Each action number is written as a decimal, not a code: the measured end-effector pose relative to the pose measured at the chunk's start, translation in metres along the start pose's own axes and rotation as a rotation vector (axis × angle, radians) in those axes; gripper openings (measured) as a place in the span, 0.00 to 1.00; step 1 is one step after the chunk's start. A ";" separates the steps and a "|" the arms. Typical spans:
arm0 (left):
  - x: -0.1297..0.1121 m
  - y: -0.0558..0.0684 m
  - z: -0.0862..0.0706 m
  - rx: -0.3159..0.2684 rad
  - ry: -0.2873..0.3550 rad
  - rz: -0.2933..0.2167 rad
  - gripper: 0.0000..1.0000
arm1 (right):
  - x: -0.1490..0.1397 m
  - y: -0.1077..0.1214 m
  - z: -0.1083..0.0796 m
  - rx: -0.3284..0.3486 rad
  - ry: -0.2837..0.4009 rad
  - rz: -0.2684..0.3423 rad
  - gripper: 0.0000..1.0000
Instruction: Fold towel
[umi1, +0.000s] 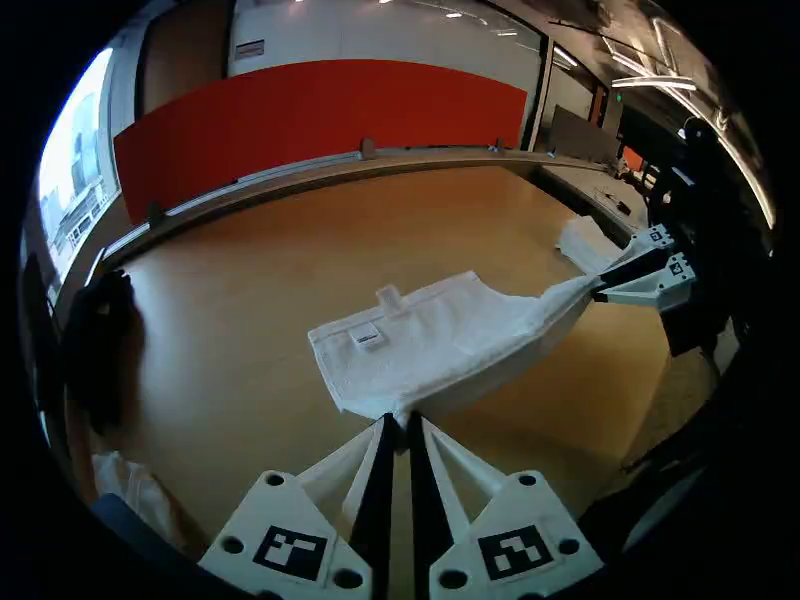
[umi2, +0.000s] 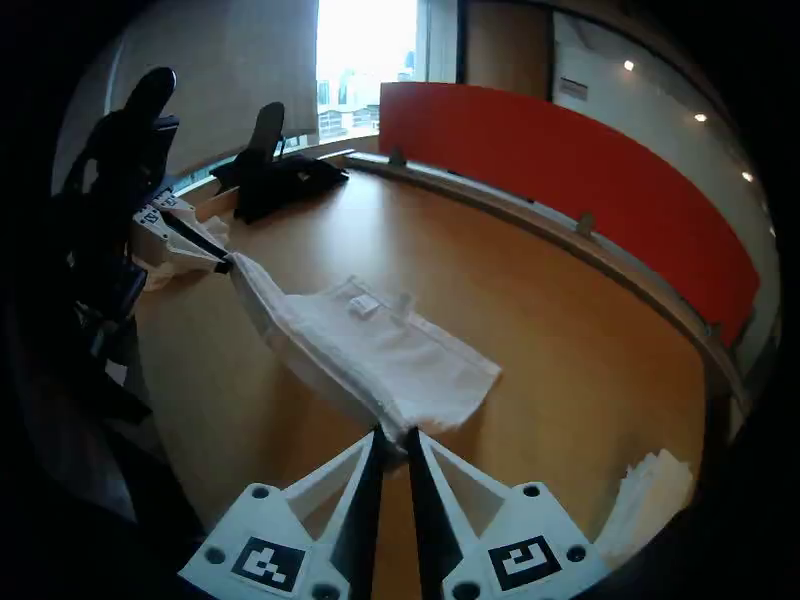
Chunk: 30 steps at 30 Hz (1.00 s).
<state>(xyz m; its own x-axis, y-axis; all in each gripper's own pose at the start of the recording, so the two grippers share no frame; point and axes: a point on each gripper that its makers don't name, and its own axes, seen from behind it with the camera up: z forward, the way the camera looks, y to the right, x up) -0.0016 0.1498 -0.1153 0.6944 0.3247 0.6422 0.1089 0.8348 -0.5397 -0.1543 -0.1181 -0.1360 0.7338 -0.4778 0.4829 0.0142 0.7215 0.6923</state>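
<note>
1. Our left gripper (umi1: 398, 425) is clenched on the towel's (umi1: 440, 335) near corner. The pinched cloth itself is hidden inside the grip.
2. Our right gripper (umi2: 393, 440) grasps another corner the same way.
3. We see the towel stretched between the two, its middle resting on the wooden surface (umi1: 250, 300), a tag (umi1: 368, 337) facing up.
4. A white cloth (umi1: 585, 245) lies far right, partly hidden by the right gripper. A dark shape (umi1: 100, 330) at the left is too dim to identify.

— What's underneath?
— A pale wooden surface (umi1: 250, 300), with a red panel (umi1: 320, 110) along its far edge.
— Anything else?
— A bright window (umi2: 365, 70), a dark chair back (umi2: 266, 125) before it, and a white pile (umi2: 650, 490) near the surface's edge.
</note>
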 end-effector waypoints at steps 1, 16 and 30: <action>0.000 0.001 -0.001 -0.003 -0.001 -0.002 0.10 | 0.000 0.000 -0.001 0.001 -0.001 0.000 0.17; 0.000 0.003 0.005 -0.008 0.000 -0.020 0.10 | -0.001 0.002 0.002 0.006 -0.019 -0.023 0.17; 0.006 -0.015 0.032 0.018 0.004 -0.054 0.10 | 0.001 0.019 0.026 0.006 -0.048 -0.020 0.17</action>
<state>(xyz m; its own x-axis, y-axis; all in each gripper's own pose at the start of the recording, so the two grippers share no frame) -0.0221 0.1536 -0.0857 0.6903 0.2771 0.6683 0.1334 0.8592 -0.4940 -0.1711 -0.1182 -0.1080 0.7002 -0.5152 0.4942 0.0244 0.7091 0.7047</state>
